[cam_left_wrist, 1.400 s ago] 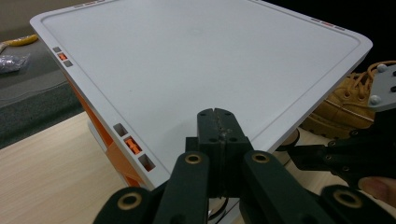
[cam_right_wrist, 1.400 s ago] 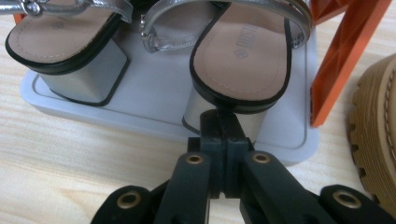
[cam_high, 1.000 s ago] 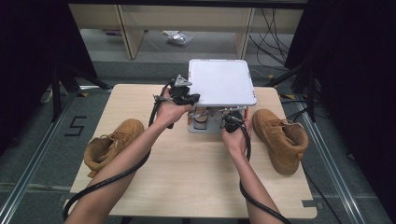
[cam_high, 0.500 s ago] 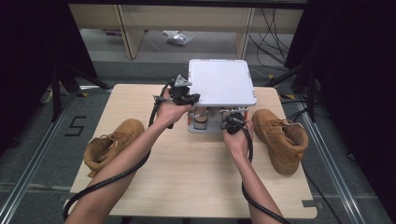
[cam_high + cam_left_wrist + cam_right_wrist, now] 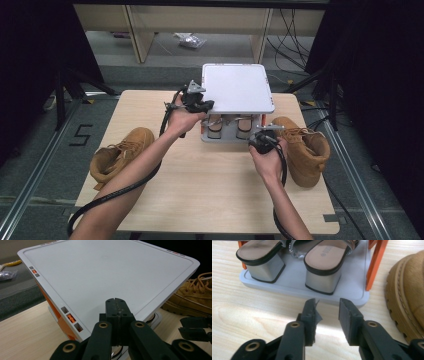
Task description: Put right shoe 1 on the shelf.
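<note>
Far left of the table [image 5: 150, 200] lies one tan boot [image 5: 120, 152]. The left gripper [image 5: 197, 100], jaws pressed together with nothing between them, hovers over the shoe rack's [image 5: 237, 90] white top at its left edge. The heeled sandals [image 5: 322, 262] stand on the bottom shelf (stiff block heels, likely light; best gripped at the heel). The right gripper [image 5: 327, 312] waits just near of them, jaws apart. The second boot [image 5: 302, 147] stands right.
</note>
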`<state>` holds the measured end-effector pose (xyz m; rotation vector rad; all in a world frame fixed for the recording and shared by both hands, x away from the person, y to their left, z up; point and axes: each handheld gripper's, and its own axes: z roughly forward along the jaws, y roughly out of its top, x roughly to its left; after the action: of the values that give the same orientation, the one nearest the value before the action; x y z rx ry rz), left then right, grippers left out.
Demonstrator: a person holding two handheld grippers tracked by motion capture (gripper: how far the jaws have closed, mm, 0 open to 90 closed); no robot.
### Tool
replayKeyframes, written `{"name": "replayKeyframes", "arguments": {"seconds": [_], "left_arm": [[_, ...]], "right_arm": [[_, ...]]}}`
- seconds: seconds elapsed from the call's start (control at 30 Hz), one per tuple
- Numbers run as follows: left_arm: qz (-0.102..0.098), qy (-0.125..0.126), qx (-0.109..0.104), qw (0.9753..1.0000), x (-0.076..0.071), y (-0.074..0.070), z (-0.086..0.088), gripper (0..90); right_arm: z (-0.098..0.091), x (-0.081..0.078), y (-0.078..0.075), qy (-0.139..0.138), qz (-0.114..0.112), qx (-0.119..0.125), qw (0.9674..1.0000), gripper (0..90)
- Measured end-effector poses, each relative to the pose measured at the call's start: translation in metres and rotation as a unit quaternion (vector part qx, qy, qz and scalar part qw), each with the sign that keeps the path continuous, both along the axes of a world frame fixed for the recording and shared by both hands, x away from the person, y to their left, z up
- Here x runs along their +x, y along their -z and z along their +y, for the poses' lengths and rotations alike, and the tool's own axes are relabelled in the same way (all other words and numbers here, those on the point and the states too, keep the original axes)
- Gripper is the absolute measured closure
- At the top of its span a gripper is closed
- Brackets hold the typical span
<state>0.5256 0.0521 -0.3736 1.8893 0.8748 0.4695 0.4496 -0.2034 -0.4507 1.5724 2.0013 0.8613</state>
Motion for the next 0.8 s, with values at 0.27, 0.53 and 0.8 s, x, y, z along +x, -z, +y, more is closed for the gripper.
{"name": "replayKeyframes", "arguments": {"seconds": [0.27,0.53,0.8], "left_arm": [[-0.003,-0.003,-0.005,1.0,0.0,0.001,-0.001,89.8],[-0.004,-0.006,-0.006,1.0,-0.001,0.0,-0.001,88.4],[-0.003,-0.002,-0.001,1.0,-0.016,-0.013,0.018,78.1]], "right_arm": [[-0.006,-0.02,-0.002,0.0,-0.014,0.016,0.9998,58.4],[-0.014,-0.043,0.004,-0.016,-0.032,0.037,0.9987,52.4],[-0.021,-0.063,0.021,-0.008,-0.033,0.061,0.9975,49.6]]}}
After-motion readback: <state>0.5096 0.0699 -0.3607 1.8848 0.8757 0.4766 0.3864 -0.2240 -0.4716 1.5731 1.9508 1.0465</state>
